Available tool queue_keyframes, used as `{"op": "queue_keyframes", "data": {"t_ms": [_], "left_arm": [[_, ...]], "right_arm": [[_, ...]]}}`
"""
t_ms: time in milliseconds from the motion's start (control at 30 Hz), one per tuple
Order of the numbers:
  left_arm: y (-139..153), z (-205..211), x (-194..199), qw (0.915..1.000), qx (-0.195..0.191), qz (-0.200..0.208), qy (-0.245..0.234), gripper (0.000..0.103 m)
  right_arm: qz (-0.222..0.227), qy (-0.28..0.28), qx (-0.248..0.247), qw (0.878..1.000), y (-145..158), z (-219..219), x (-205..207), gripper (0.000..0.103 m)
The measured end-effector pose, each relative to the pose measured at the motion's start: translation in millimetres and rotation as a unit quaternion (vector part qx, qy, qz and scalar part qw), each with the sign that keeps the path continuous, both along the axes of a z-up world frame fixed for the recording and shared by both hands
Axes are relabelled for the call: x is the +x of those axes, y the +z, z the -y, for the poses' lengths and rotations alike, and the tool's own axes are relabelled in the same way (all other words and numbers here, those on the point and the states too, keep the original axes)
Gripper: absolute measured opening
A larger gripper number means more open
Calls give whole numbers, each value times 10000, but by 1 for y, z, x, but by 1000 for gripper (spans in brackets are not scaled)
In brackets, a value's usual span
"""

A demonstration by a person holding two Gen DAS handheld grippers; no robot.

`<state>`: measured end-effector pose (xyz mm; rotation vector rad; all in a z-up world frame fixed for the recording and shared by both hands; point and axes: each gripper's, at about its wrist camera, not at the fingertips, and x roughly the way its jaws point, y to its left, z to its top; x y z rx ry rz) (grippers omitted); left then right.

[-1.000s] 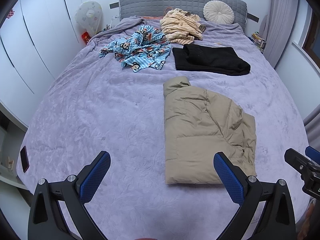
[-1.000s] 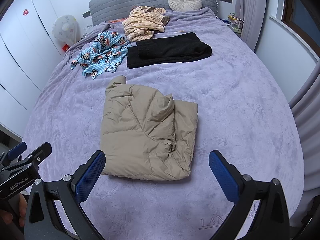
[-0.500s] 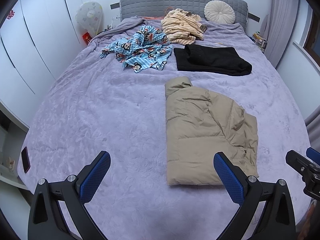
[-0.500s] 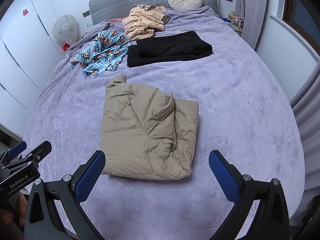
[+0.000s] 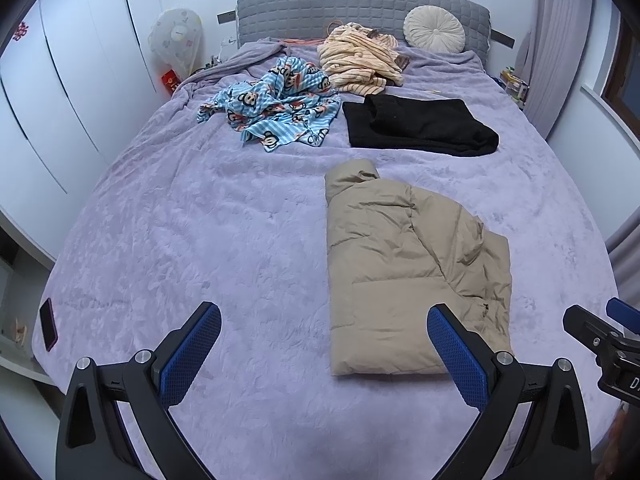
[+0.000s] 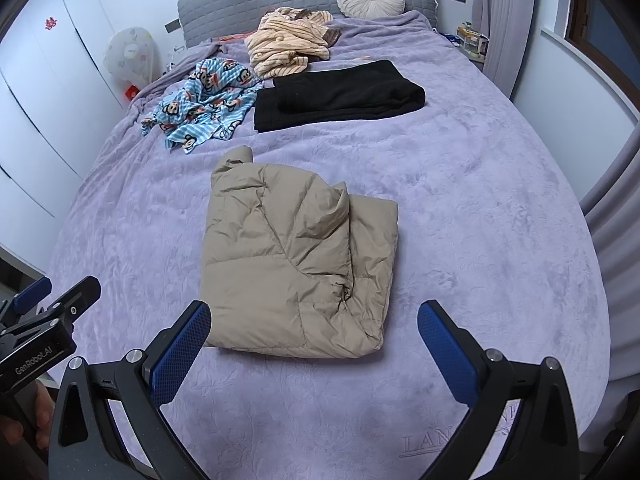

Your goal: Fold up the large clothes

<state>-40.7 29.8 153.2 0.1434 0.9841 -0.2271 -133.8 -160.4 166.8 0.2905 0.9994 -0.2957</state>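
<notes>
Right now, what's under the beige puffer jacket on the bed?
The folded beige puffer jacket lies directly on the purple blanket. Blanket shows all around it; whatever sits beneath the jacket itself is covered and cannot be seen.

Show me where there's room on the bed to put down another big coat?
The widest bare patch is the bed left of the tan jacket. Another lies right of the jacket, toward the curtain. It's crowded near the headboard: blue pyjamas, striped top, black garment.
</notes>
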Motion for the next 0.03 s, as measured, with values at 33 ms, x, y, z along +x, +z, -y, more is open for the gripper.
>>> {"op": "queue_keyframes", "data": {"t_ms": [33], "left_arm": [[0,1,-1,10000,-2,-2,6,103]], "right_arm": [[0,5,-3,10000,1,0,1,103]]}}
